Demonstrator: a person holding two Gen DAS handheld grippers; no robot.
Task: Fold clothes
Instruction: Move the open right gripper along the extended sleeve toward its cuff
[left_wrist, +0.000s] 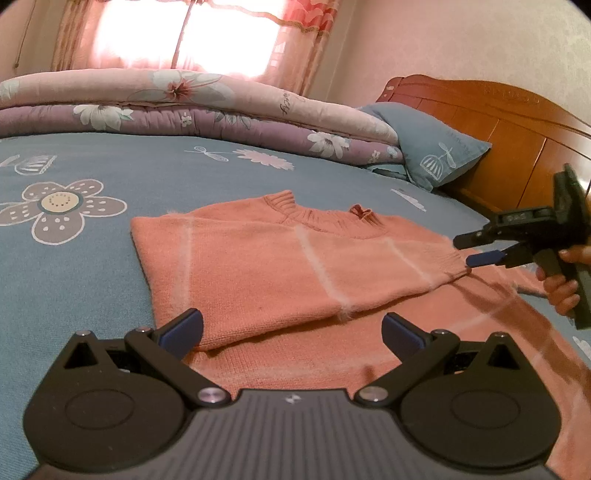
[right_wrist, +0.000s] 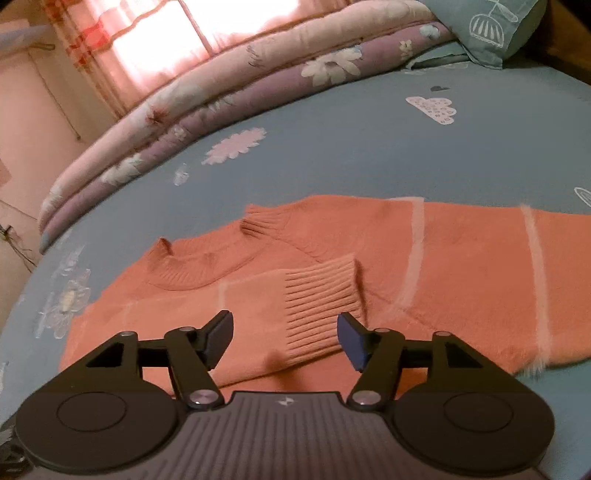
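Observation:
An orange knit sweater (left_wrist: 288, 273) with pale stripes lies on the blue bedsheet, one sleeve folded across its body. In the right wrist view the sweater (right_wrist: 461, 266) shows its ribbed cuff (right_wrist: 317, 306) lying on the chest below the collar (right_wrist: 207, 266). My left gripper (left_wrist: 291, 330) hovers open just above the sweater's near edge, nothing between its fingers. My right gripper (right_wrist: 285, 341) is open over the ribbed cuff without touching it. From the left wrist view, the right gripper (left_wrist: 469, 251) sits at the sweater's right edge, held by a hand (left_wrist: 563, 280).
A folded floral quilt (left_wrist: 192, 110) runs along the far side of the bed. A blue pillow (left_wrist: 432, 147) leans against the wooden headboard (left_wrist: 498, 122). The bedsheet (left_wrist: 74, 258) spreads flat left of the sweater. A curtained window (left_wrist: 177, 33) glows behind.

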